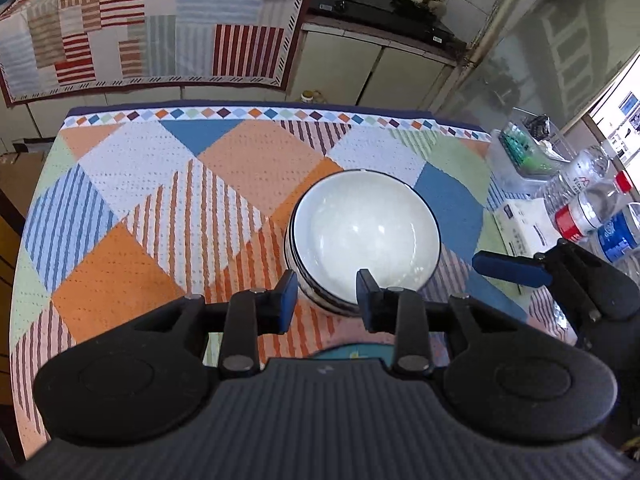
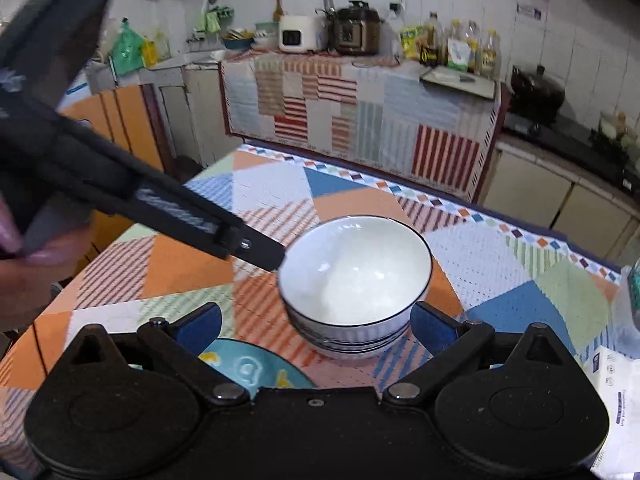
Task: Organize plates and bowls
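A stack of white bowls [image 1: 364, 236] with dark rim lines stands on the patchwork-covered table [image 1: 140, 240]. My left gripper [image 1: 326, 300] hangs over the stack's near rim with its jaws a little apart; the rim lies between the blue pads and they do not press on it. In the right wrist view the left gripper [image 2: 276, 258] reaches the bowls [image 2: 356, 276] from the upper left. My right gripper [image 2: 316, 324] stands wide open just short of the stack, holding nothing. A teal patterned plate [image 2: 248, 364] lies under it, nearer than the bowls.
Water bottles [image 1: 592, 212], a white tissue pack [image 1: 524, 224] and a clear plastic box [image 1: 524, 152] crowd the table's right edge. A kitchen counter with a striped cloth [image 1: 160, 32] and a stove [image 1: 380, 12] stand beyond the table. A hand [image 2: 24, 260] holds the left gripper.
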`<state>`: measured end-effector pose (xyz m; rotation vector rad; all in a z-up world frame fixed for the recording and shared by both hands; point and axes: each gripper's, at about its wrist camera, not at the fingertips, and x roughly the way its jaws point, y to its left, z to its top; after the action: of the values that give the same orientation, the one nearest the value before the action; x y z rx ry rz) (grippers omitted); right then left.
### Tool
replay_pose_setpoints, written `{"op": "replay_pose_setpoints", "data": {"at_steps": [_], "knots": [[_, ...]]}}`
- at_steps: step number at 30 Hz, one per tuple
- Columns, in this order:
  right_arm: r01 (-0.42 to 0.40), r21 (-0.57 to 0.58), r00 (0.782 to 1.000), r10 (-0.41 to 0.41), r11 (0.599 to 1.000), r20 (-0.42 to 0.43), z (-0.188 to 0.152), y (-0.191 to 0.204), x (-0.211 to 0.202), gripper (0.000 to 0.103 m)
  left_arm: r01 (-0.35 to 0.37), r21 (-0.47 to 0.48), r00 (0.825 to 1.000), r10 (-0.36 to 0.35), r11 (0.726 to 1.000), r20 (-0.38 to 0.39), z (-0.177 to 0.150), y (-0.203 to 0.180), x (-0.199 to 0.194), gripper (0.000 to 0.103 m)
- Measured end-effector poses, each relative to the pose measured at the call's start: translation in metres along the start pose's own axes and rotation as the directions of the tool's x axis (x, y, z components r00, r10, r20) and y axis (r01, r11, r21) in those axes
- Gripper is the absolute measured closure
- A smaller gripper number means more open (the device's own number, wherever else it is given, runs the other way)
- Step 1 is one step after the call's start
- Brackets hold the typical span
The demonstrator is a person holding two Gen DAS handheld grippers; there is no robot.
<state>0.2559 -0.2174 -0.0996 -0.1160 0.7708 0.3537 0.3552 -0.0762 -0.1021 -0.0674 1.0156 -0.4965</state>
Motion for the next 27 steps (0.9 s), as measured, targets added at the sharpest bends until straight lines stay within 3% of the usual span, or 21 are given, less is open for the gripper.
{"op": "replay_pose_setpoints", "data": {"at_steps": [3,10,14,17,18,23,27], "knots": [[-0.001,-0.027,1.000,0.001,1.000,0.008,-0.004,0.009,-0.006,0.001,-0.006,0.012,1.000,0.006,1.000,-0.010,-0.007,-0.001,-0.005,0.071],[-0.011,0.039,1.000,0.010,0.999,0.021,-0.013,0.012,-0.002,0.001,-0.012,0.002,1.000,0.012,1.000,0.002,-0.024,0.002,-0.014,0.067],[-0.010,0.056,1.000,0.009,0.998,0.026,-0.017,0.009,-0.002,0.001,-0.002,-0.017,1.000,0.003,1.000,0.021,-0.031,0.013,-0.015,0.057],[0.004,0.062,1.000,-0.005,0.998,0.022,-0.022,0.000,-0.001,0.001,0.007,-0.089,0.999,-0.002,0.996,0.052,-0.033,0.027,-0.011,0.036],[0.003,0.066,1.000,-0.005,0.998,0.022,-0.022,-0.005,-0.001,0.001,0.002,-0.116,0.998,0.005,0.993,0.061,-0.032,0.032,-0.008,0.035],[-0.103,0.065,0.990,0.109,0.992,-0.087,-0.010,-0.027,0.019,0.001,0.037,-0.192,0.998,-0.028,0.981,0.048,-0.021,0.052,0.015,0.033],[-0.094,0.191,0.977,0.127,0.977,-0.169,-0.010,-0.051,0.059,0.001,0.086,-0.227,0.996,-0.085,0.970,0.013,-0.010,0.059,0.043,0.033]]}}
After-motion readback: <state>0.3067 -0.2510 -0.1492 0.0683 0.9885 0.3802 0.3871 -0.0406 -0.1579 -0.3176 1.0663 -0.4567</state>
